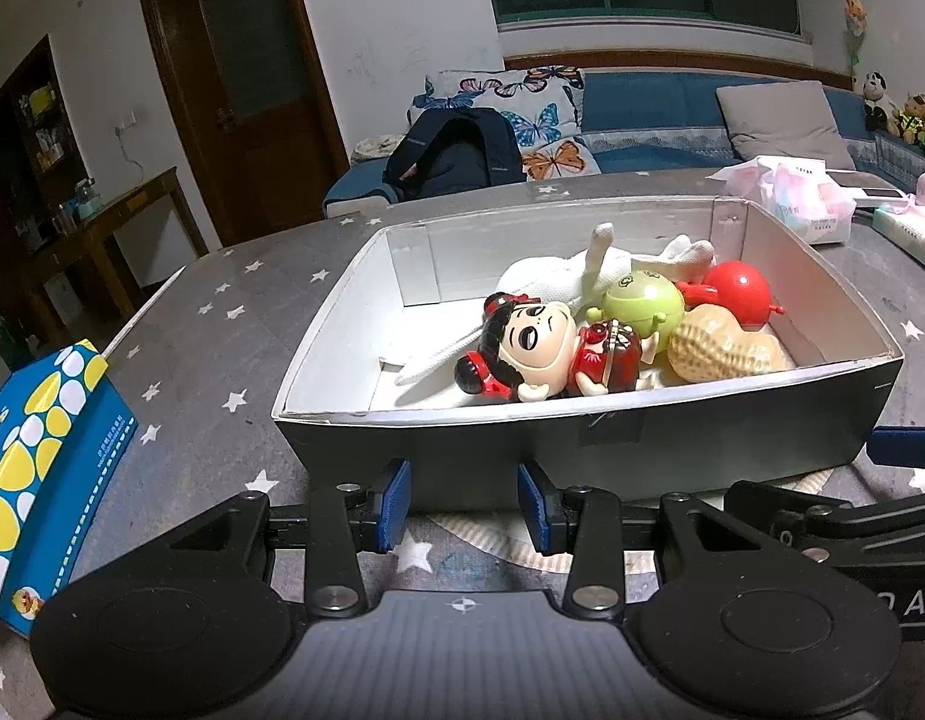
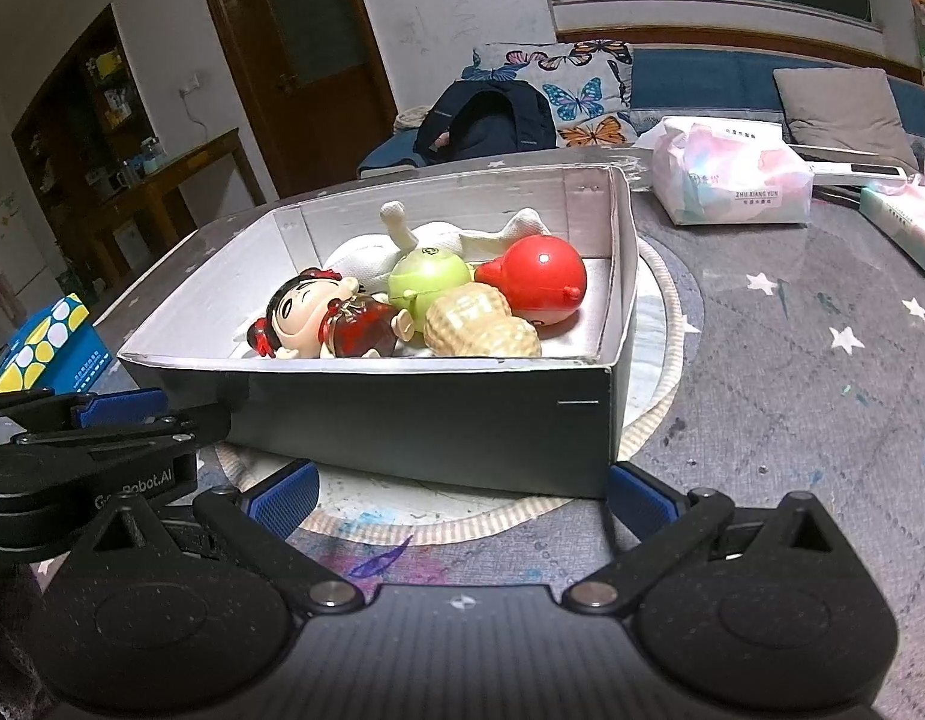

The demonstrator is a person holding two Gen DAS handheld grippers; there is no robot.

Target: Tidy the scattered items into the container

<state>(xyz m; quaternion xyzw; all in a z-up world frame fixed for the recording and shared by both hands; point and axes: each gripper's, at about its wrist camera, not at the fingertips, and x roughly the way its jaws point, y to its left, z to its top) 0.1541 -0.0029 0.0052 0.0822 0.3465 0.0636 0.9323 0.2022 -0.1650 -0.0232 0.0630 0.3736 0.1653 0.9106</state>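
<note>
Left wrist view: the box [image 1: 582, 438] is set on the table [image 1: 222, 324], its long side running left to right. Packed inside, so nothing is scattered, are the doll [image 1: 546, 354], lying head-left, and the peanut [image 1: 726, 354]. Nothing is held: the left gripper [image 1: 464, 507] is part open, the right gripper [image 2: 462, 498] wide open.

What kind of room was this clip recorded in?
Most likely a home living room: a blue sofa with a butterfly-print cushion, plush toys lined along it, and a wooden door.
</note>
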